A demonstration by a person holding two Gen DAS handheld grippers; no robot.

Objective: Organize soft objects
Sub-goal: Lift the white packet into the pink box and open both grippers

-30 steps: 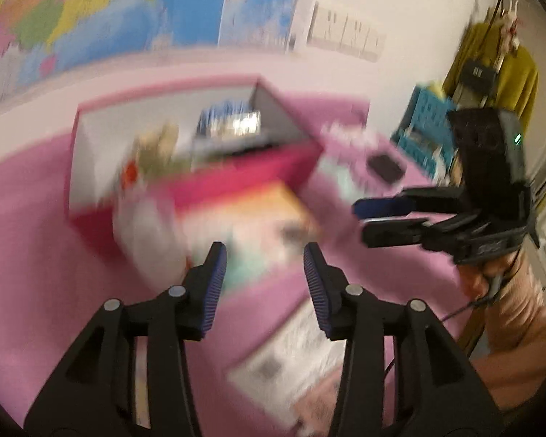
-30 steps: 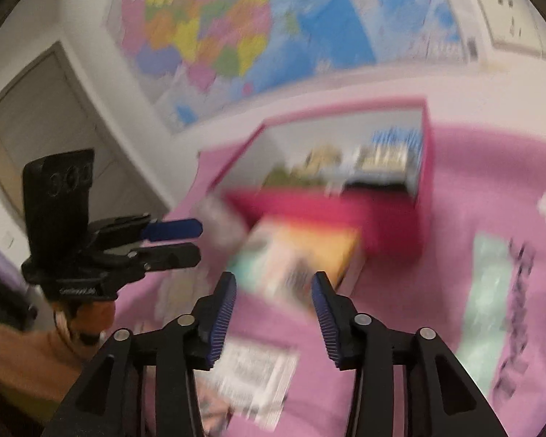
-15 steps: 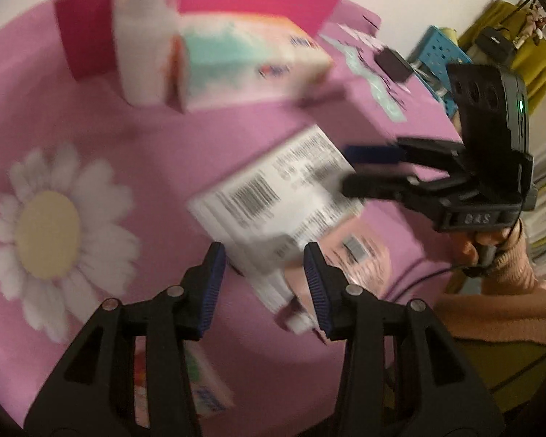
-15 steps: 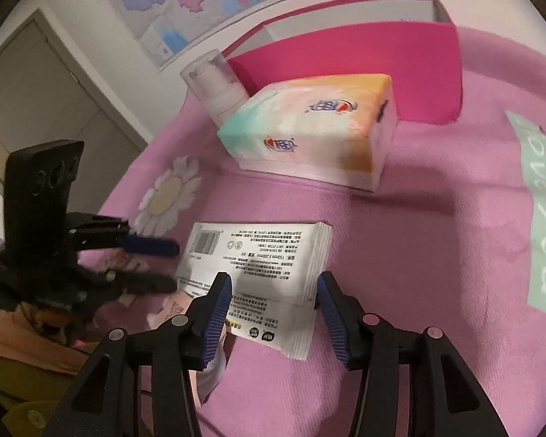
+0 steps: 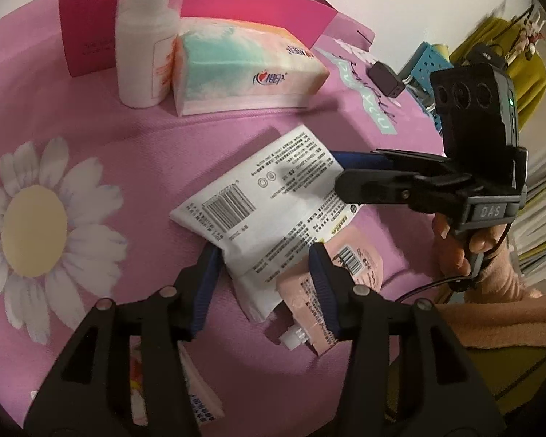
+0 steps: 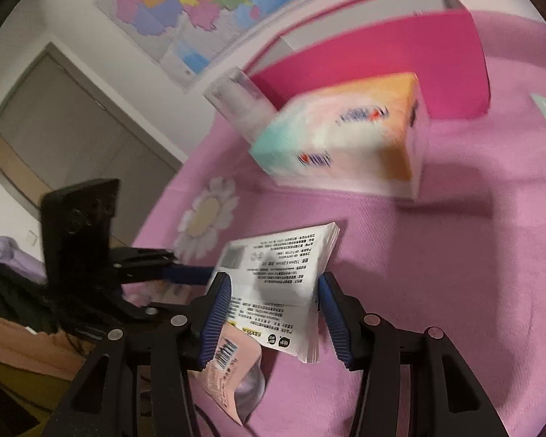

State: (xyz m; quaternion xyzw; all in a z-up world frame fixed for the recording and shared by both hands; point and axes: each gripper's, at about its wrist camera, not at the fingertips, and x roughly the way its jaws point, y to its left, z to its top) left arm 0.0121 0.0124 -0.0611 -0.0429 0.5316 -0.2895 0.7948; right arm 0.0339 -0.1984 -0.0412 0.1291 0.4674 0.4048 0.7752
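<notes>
Left wrist view: my left tool (image 5: 264, 284) is spread apart just above the pink table (image 5: 145, 145), its blue-padded fingers (image 5: 207, 284) either side of the near corner of a flat white tissue pack (image 5: 265, 196) without pressing it, as far as I can tell. The pack lies printed side up, barcode toward my left finger. Under its near right edge, beside my right finger, a pale pink spouted pouch (image 5: 349, 284) pokes out, cap toward me. My right tool (image 5: 340, 171) comes in from the right, its tips over the far right corner of the same pack; from here I cannot tell whether they touch it. Ahead of my left tool and well apart from it, a pastel tissue pack (image 5: 244, 69) lies on the table, touching a white pump bottle (image 5: 145, 47) on its left, and both stand in front of a magenta box (image 5: 214, 3). A printed daisy (image 5: 32, 225) is on the cloth off to my left. Right wrist view: my right tool (image 6: 275, 309) is also open, the white tissue pack (image 6: 276, 284) sitting between its fingers with its far end tilted up off the table (image 6: 436, 273); the picture is blurred and grip is unclear. The pink pouch (image 6: 229, 367) hangs below the left finger, and the left tool (image 6: 191, 275) reaches in from the left.
</notes>
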